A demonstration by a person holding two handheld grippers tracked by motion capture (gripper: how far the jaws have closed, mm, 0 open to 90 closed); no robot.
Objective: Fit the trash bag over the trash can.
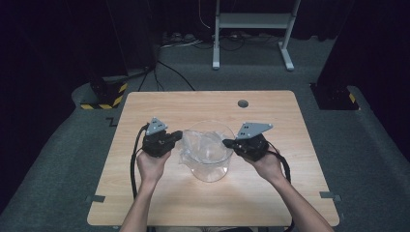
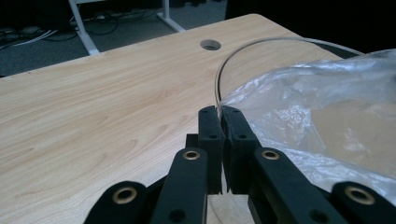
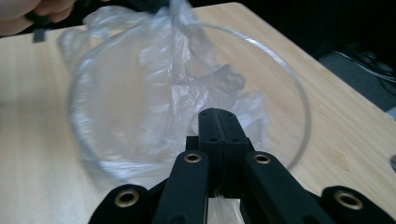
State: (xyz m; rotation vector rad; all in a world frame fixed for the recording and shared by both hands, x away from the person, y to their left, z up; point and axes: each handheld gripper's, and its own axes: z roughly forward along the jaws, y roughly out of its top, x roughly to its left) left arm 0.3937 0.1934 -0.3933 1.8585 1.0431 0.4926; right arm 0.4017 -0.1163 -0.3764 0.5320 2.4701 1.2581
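Clear glass bowl [image 1: 209,155]: stands upright on the wooden table [image 1: 145,111], near its middle; this is the landmark for all that follows. In the right gripper view its round rim [image 3: 299,93] shows as a thin bright ring.

Plastic bag [image 1: 198,147]: thin, see-through, crumpled; it lies inside the bowl and spills over the rim on the left side. In the left gripper view the film [image 2: 317,112] bulges up past the rim; in the right gripper view it hangs in folds [image 3: 187,88] down into the bowl.

Left gripper [image 1: 178,136]: at the bowl's left edge, held in the person's left hand [image 1: 152,164]. In the left gripper view its black jaws are pressed together right at the rim, with the edge of the plastic film and the glass rim caught between the pads [image 2: 236,128].

Right gripper [image 1: 227,143]: at the bowl's right edge, held in the right hand [image 1: 268,166], tips reaching over the rim. In the right gripper view the jaws are closed tight; film lies right at the tips and below them, but whether any of it is pinched I cannot tell.

Grey plates [image 1: 156,125]: one sits on top of each gripper, either side of the bowl.

Cable hole [image 1: 242,103]: a round grey grommet in the tabletop, beyond the bowl, well apart from it.

White desk frame [image 1: 251,21]: on the floor far behind the bowl, past the table's far edge.
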